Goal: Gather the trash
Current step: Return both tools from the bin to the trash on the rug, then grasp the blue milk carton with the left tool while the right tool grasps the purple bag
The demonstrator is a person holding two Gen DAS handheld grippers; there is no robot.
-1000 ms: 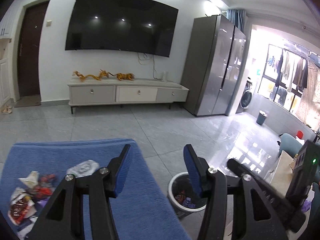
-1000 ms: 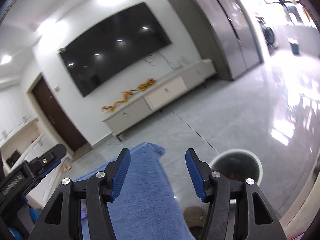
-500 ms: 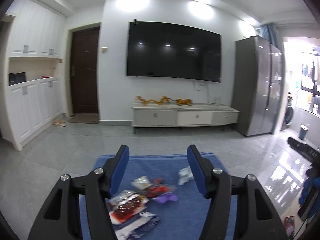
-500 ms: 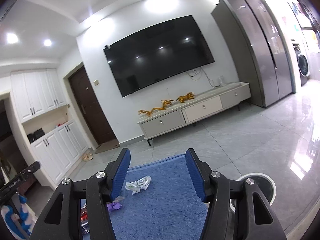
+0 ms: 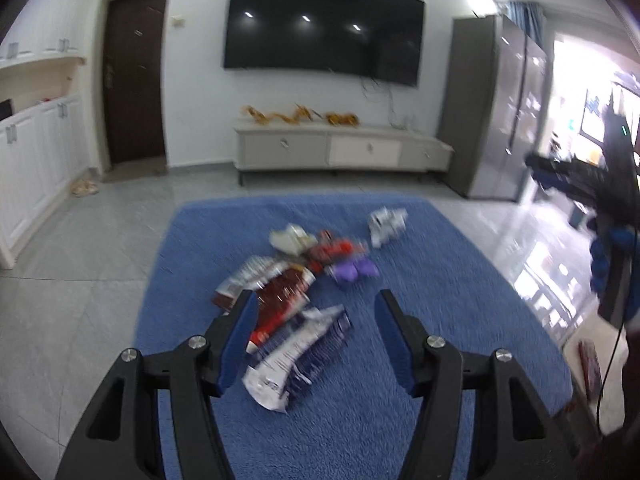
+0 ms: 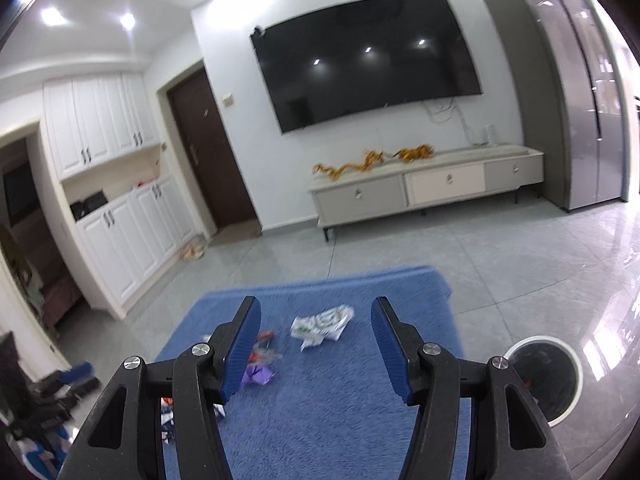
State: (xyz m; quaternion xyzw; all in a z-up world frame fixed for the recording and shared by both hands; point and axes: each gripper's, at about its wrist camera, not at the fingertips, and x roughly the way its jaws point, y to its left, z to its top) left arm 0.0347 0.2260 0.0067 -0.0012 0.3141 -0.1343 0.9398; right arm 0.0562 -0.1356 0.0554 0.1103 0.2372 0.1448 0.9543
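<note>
Several wrappers lie on a blue cloth-covered table (image 5: 400, 420). In the left wrist view my left gripper (image 5: 314, 320) is open and empty above a blue-and-white wrapper (image 5: 296, 356) and a red-and-white bag (image 5: 276, 296). Farther off lie a purple wrapper (image 5: 352, 270), a red wrapper (image 5: 332, 250) and a crumpled white wrapper (image 5: 386, 224). In the right wrist view my right gripper (image 6: 316, 328) is open and empty above the cloth (image 6: 340, 420), with the white wrapper (image 6: 320, 324) between its fingers and the purple wrapper (image 6: 258, 374) at the left finger. A white-rimmed trash bin (image 6: 548, 380) stands on the floor at the right.
A TV cabinet (image 5: 340, 152) stands at the far wall under a large TV (image 5: 324, 26). A grey fridge (image 5: 496, 128) is at the right, white cupboards (image 6: 112, 216) and a dark door (image 6: 208, 152) at the left. The right gripper's body (image 5: 612, 184) shows at the left view's right edge.
Both grippers have swung left from the bin toward the table and tilted down. The trash pile now sits centred under the left gripper, and the white wrapper lies between the right fingers.
</note>
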